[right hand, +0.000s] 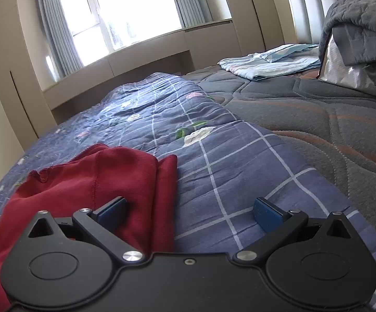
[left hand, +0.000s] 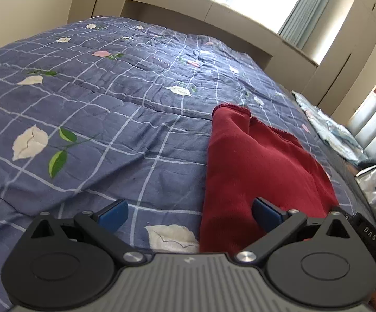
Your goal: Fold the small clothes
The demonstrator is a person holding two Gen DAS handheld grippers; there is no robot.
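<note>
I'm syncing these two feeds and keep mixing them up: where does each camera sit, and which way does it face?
Left wrist: on the left gripper, low over the quilt, facing the window; open blue fingers show, red garment ahead-right.
Right wrist: on the right gripper, same heading; open fingers show, garment ahead-left, grey mattress to the right.
Shared: garment, quilt, window.

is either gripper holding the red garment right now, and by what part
Nothing is held. The left gripper and right gripper are both open, and the red garment lies loose on the bedspread.
</note>
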